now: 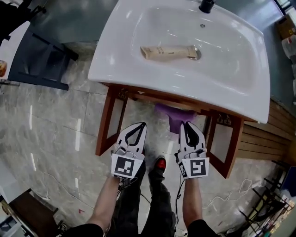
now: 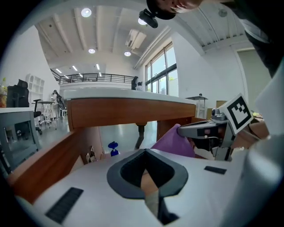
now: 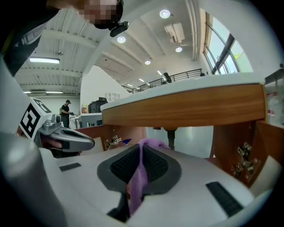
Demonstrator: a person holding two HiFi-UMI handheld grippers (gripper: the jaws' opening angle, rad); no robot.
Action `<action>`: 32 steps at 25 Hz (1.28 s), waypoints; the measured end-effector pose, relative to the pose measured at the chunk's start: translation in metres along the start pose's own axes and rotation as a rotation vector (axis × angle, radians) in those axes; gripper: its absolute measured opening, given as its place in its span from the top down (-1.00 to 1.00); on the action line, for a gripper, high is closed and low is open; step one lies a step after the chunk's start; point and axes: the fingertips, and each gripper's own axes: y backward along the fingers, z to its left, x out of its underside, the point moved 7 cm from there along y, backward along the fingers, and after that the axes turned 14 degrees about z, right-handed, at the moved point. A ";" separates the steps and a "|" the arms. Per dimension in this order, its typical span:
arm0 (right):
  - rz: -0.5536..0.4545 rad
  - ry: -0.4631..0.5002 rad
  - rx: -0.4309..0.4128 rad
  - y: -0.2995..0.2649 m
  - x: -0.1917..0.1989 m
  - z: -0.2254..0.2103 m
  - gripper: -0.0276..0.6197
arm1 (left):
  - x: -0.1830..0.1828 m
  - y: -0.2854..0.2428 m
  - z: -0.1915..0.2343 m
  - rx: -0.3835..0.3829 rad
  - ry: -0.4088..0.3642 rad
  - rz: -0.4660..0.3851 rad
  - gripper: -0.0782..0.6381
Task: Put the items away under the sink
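Risk: purple cloth (image 1: pixel 174 115), pinched in the closed right claw (image 1: pixel 186 126) before the open cabinet (image 1: pixel 107 121) under the sink (image 1: pixel 240 99), may snag a door; left claw (image 1: pixel 142 126) closed, empty; tube (image 1: pixel 169 52) lies in the basin.

Faucet (image 1: pixel 206 5) at the sink's (image 1: pixel 231 88) far rim was cut off by the top edge in head view; only its black base showed. Print on the tube (image 1: pixel 166 52) lying in the sink was too small to read. Purple cloth (image 1: pixel 172 115) below the sink's front rim was partly hidden by that rim. Small blue thing (image 2: pixel 113 148) far back under the sink: too small to ID. Inside of the wooden cabinet (image 1: pixel 107 121) under the sink was mostly covered by the basin in head view.
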 end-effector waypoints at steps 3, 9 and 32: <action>-0.016 0.007 -0.003 -0.020 0.009 -0.004 0.78 | 0.010 -0.014 0.004 0.001 -0.002 -0.009 0.76; -0.060 0.035 -0.002 -0.055 0.012 -0.007 0.78 | 0.021 -0.033 0.020 -0.017 0.021 -0.036 0.76; -0.117 0.041 0.018 -0.173 0.042 -0.034 0.78 | 0.053 -0.089 0.043 -0.049 0.000 -0.098 0.76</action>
